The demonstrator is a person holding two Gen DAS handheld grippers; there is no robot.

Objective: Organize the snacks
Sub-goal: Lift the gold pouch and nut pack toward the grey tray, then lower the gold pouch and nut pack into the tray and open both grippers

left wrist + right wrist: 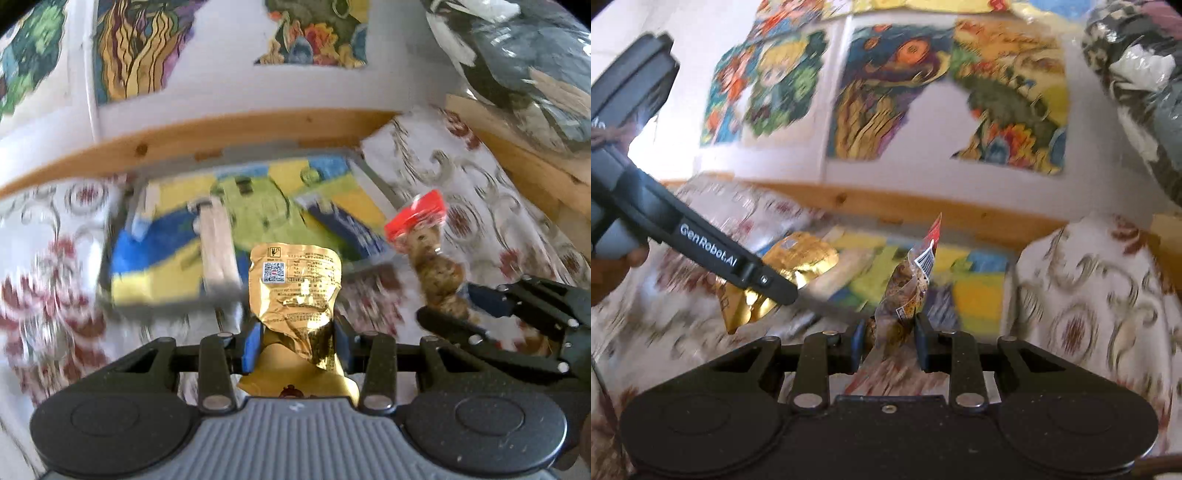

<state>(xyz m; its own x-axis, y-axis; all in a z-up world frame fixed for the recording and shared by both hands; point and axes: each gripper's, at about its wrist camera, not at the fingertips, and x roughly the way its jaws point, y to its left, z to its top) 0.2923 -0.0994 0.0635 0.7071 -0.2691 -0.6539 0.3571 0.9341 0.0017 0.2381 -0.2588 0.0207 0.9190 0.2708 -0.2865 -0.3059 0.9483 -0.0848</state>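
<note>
Gripper bodies fill the bottom of both views. Beyond them, going big to small: a floral cloth (pixel 461 177) covers the surface, w/ a wooden rail (pixel 221 136) along the back and colourful pictures on the wall behind. On the cloth lies a shallow tray (pixel 177 236) w/ blue, yellow and green print, blurred by motion; some flat packets seem to lie in it, but I cannot tell which ones.

Left gripper (pixel 297 341) is closed tight on a crumpled gold foil pouch (pixel 295 284), held upright just before the tray. Right gripper (pixel 888 345) is clamped on the lower end of a clear snack bag (pixel 908 280) w/ brown pieces and a red top, held near the tray's right side.

Both snacks are in the air, not yet inside the tray. Risks, in my judgement: both grips hold only the thin lower part, so a bag may slip or swing during a fast move. Also the two grippers are close together, so they could knock each other if both drop at the same spot.
</note>
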